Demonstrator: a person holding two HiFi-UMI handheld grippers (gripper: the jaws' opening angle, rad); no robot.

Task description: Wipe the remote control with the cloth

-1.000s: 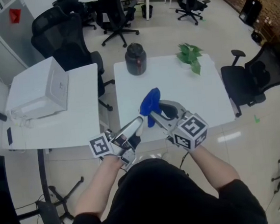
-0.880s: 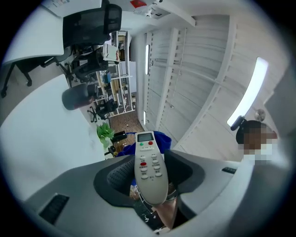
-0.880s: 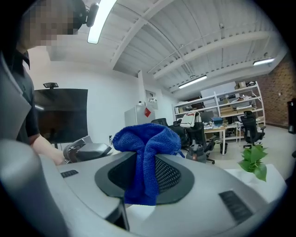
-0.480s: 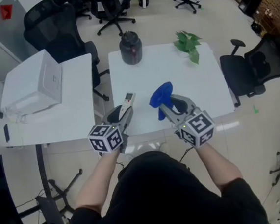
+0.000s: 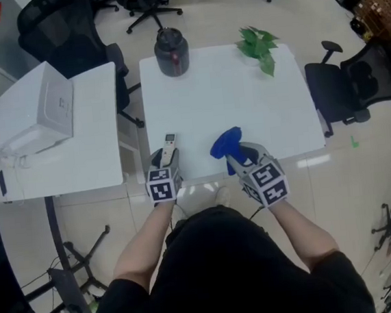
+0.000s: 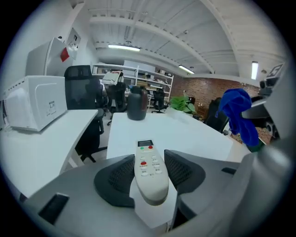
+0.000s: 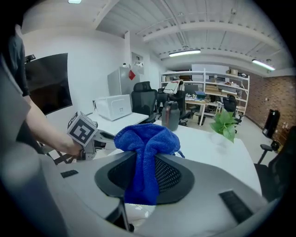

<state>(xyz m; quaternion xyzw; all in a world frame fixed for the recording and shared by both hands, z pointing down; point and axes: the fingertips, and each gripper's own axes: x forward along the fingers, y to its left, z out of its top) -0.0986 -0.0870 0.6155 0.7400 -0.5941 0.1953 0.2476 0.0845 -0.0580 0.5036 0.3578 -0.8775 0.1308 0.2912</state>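
My left gripper (image 5: pixel 166 163) is closed on the remote (image 6: pixel 149 169), its two dark ribbed pads pressing the sides of the lower half. My right gripper (image 5: pixel 241 159) is closed narrow on the cloth (image 7: pixel 147 148), which bunches up above the pads and hangs down between them.

The left gripper view shows the remote's face: a smooth, rounded off-white body, a small screen at the far end, a green and a red button beneath it, and rows of pale keys. The head view shows only its far end poking out past the jaws over the near edge of the table (image 5: pixel 246 106); I cannot tell whether it touches the top. The right gripper view shows the cloth's deep blue, nubby terry pile. It also shows my left hand and its marker cube off to the left, apart from the cloth.

The table is flat, white and glossy. At its far edge stand a dark round jar (image 5: pixel 171 51) with a lid and a leafy green plant (image 5: pixel 257 45), both well away from the grippers. To the left is a side table (image 5: pixel 66 168) with a boxy white appliance (image 5: pixel 37 116) on it. A black mesh chair (image 5: pixel 351 92) stands at the table's right end.
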